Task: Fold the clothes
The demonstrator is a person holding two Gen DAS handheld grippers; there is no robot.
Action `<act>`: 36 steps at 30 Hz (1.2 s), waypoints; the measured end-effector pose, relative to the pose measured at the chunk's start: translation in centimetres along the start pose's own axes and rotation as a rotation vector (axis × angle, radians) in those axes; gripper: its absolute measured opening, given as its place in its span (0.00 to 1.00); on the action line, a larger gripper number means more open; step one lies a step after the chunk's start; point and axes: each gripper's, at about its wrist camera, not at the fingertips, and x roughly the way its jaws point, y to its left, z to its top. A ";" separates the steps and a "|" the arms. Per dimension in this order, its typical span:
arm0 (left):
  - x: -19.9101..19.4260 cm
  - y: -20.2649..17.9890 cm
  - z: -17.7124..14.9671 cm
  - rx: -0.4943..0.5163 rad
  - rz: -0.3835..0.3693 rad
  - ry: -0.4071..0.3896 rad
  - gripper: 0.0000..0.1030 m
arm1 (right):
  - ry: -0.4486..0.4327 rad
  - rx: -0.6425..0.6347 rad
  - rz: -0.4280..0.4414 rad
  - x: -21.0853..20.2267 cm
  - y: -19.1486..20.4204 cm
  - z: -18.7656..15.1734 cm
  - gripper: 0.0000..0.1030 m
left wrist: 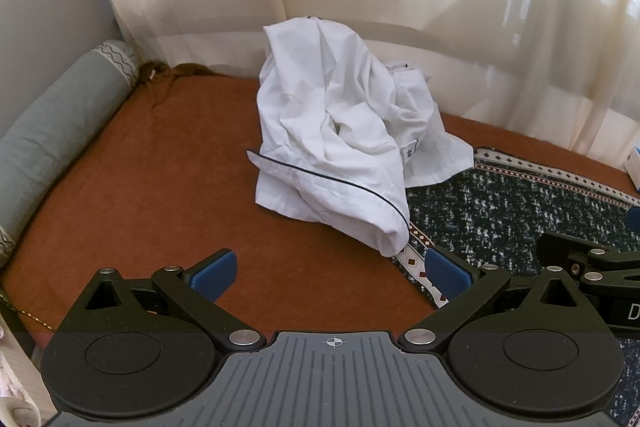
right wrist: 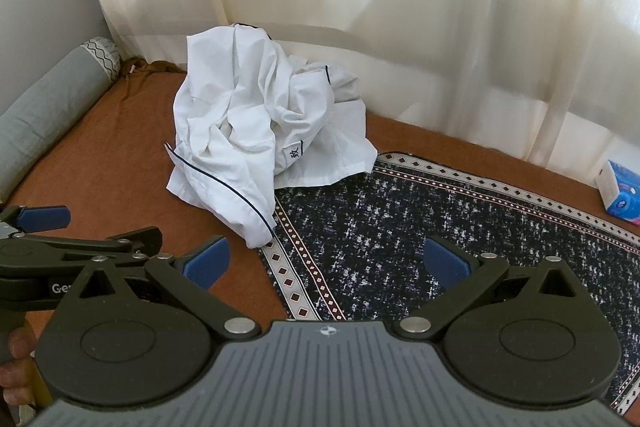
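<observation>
A crumpled white garment (left wrist: 340, 139) with thin dark piping lies heaped on the brown bed cover (left wrist: 160, 187), its lower edge reaching onto a dark patterned mat (left wrist: 520, 219). The right wrist view shows the same white garment (right wrist: 256, 131) with a small dark embroidered mark. My left gripper (left wrist: 330, 273) is open and empty, hovering just short of the garment's near corner. My right gripper (right wrist: 326, 263) is open too, nothing between its blue pads, above the patterned mat (right wrist: 440, 219) to the right of the garment. The left gripper (right wrist: 44, 221) also shows at the left edge of the right wrist view.
A grey-green bolster pillow (left wrist: 52, 147) lies along the left edge of the bed. Sheer cream curtains (right wrist: 400, 27) hang behind. A blue and white box (right wrist: 618, 193) sits at the far right on the cover. A hand (right wrist: 16, 359) holds the left gripper's handle.
</observation>
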 end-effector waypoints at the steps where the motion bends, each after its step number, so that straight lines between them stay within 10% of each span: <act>1: 0.0 0.0 0.0 0.000 0.000 0.000 1.00 | 0.001 0.001 0.001 0.0 0.0 0.0 1.00; 36: 3.5 1.0 0.8 -0.025 -0.050 0.030 1.00 | 0.049 0.022 0.016 3.3 -0.2 1.0 1.00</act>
